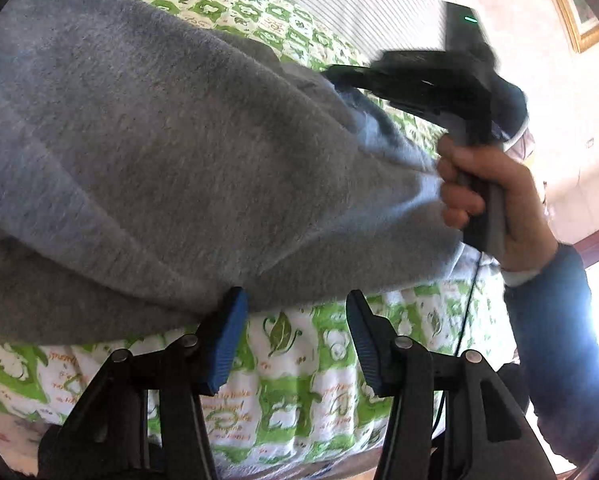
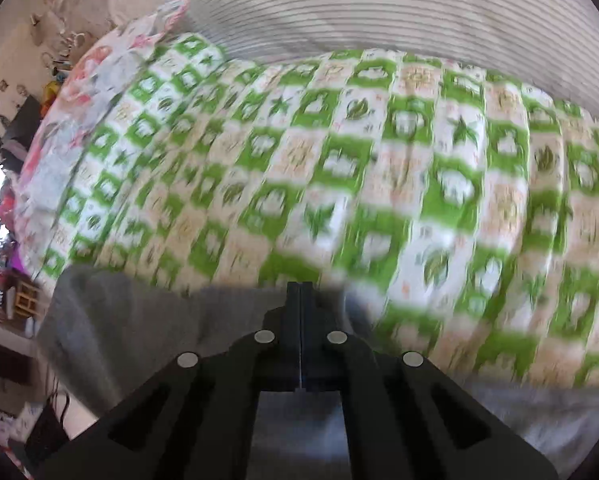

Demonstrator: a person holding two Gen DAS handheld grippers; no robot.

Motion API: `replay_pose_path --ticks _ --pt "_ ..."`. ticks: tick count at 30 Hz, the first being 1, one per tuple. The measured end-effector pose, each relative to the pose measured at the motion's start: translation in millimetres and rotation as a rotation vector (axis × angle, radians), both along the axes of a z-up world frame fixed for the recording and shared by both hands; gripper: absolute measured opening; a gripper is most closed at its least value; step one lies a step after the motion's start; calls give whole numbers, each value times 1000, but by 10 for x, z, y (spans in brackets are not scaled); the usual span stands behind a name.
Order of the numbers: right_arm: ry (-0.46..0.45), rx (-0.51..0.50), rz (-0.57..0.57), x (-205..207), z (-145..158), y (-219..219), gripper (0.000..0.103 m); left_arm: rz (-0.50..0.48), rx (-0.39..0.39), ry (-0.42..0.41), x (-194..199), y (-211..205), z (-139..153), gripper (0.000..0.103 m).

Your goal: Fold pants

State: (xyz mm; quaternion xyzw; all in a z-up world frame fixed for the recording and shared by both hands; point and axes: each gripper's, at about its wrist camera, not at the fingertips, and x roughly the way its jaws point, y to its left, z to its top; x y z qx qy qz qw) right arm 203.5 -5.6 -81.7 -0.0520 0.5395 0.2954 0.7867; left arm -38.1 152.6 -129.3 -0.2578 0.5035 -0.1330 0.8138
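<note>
Grey fleece pants (image 1: 171, 152) hang lifted above the green and white patterned bedspread (image 1: 291, 360). My left gripper (image 1: 295, 304) is open, its blue pads (image 1: 223, 340) just below the cloth's lower edge, the left pad touching it. My right gripper (image 1: 339, 76) shows in the left wrist view at the upper right, held by a hand (image 1: 495, 200), its tips at the pants' top edge. In the right wrist view the right gripper (image 2: 300, 292) is shut, with grey pants cloth (image 2: 139, 320) around and under its fingers. That view is blurred.
The bedspread (image 2: 339, 160) covers the bed. A floral pillow (image 2: 99, 80) lies at its far left. A striped wall (image 2: 359, 12) stands behind. A cluttered room corner with shelves (image 2: 11, 272) is at the left. A framed picture (image 1: 579, 12) hangs on the right.
</note>
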Motion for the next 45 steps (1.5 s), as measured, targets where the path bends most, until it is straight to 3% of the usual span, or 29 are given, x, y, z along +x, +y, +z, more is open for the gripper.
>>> replay_pose_path --ticks 5,7,9,11,19,27,33,45 --pt "-59 21 2 -398 308 -451 6 -29 60 -19 -67 -130 194 53" --pt "-69 18 -28 -528 439 -750 15 -63 58 -43 -50 -263 331 57" --pt "-81 24 -73 -641 562 -1063 43 -85 68 -65 -13 -386 428 58" --pt "-105 27 -122 -737 671 -1413 50 -123 64 -86 35 -550 511 59" --pt "-140 44 -405 -1121 983 -2837 50 -267 88 -114 267 -1284 658 60" --pt "-157 34 -738 -1578 1075 -4093 50 -443 150 -166 543 -2123 817 63" --pt "-155 83 -896 -1706 1086 -4690 50 -556 204 -186 804 -2675 923 63" --pt "-130 356 -1083 -1666 978 -5381 50 -729 287 -222 1445 -3714 1056 64"
